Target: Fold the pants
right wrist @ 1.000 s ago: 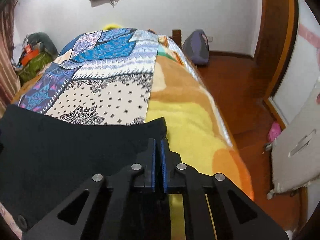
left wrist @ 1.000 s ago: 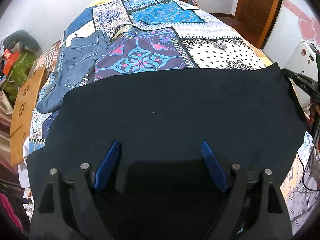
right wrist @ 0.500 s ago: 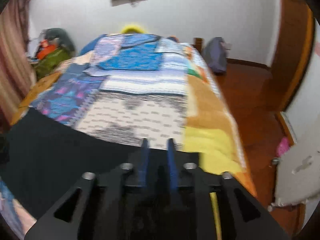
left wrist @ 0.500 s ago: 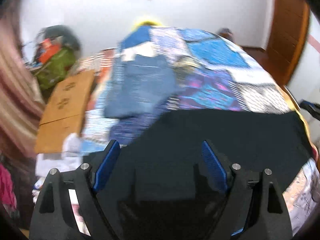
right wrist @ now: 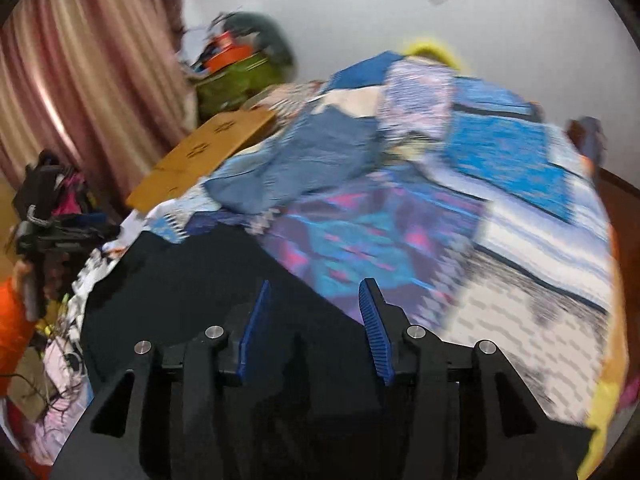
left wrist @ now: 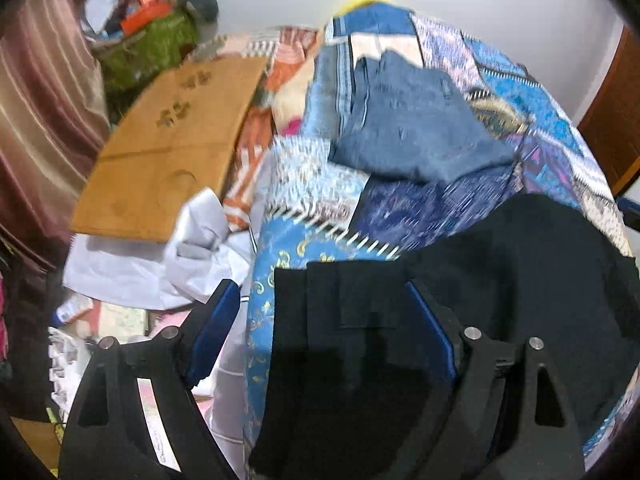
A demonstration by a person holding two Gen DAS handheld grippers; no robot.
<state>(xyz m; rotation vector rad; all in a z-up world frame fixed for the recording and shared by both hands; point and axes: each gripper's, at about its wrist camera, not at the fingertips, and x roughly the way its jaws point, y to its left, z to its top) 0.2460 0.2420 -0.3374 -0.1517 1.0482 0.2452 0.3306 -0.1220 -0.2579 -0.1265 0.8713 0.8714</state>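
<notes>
tongs both spread wide: left tongs (left wrist: 320,332) and right tongs (right wrist: 314,330) empty over black pants (left wrist: 520,280).

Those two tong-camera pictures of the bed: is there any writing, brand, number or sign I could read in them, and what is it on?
No text can be read in either view.
Brown cardboard sheet: dark printed marks, too blurred to read.
Orange box on the pile by the wall: too small and blurred to show any label.
Black pants, blue jeans, patchwork bedspread: patterns only, no lettering visible.
</notes>
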